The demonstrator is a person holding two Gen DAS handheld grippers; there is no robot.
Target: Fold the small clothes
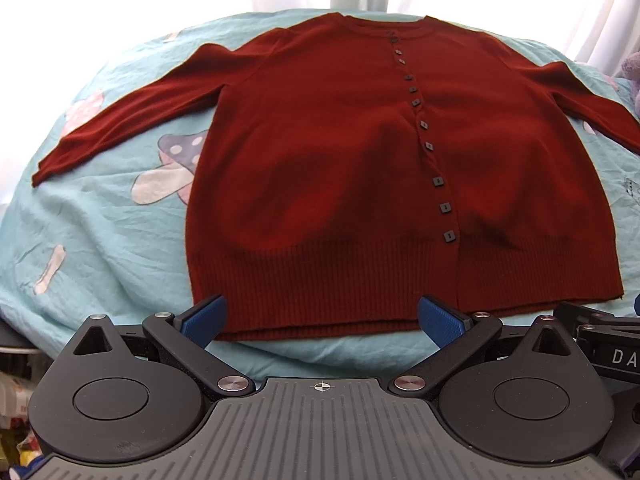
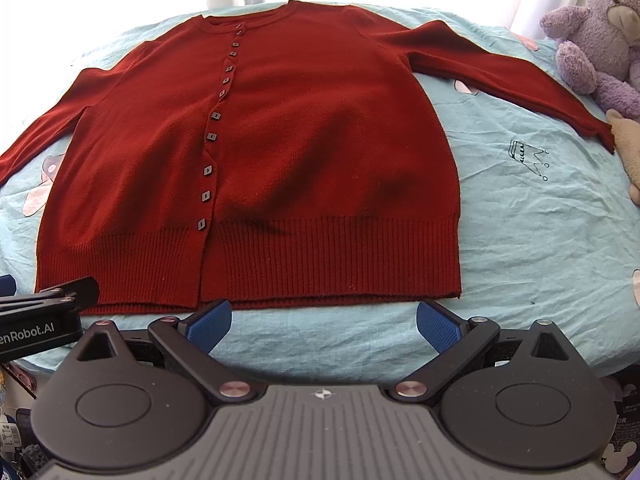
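A dark red buttoned cardigan point(image 1: 340, 152) lies flat and face up on a light blue sheet point(image 1: 100, 232), sleeves spread to both sides, ribbed hem nearest me. It also shows in the right wrist view point(image 2: 300, 140). My left gripper point(image 1: 320, 320) is open and empty, its blue pads point(image 1: 206, 314) just above the hem's near edge. My right gripper point(image 2: 324, 320) is open and empty, just short of the hem's right part. The left gripper's body point(image 2: 44, 316) shows at the left edge of the right wrist view.
The sheet point(image 2: 540, 220) has mushroom prints point(image 1: 172, 168) and a small crown drawing point(image 2: 528, 158). A purple teddy bear point(image 2: 600, 32) and a beige soft toy point(image 2: 630, 148) sit at the right by the right sleeve's cuff. White curtains hang behind. Clutter lies below the bed's near edge.
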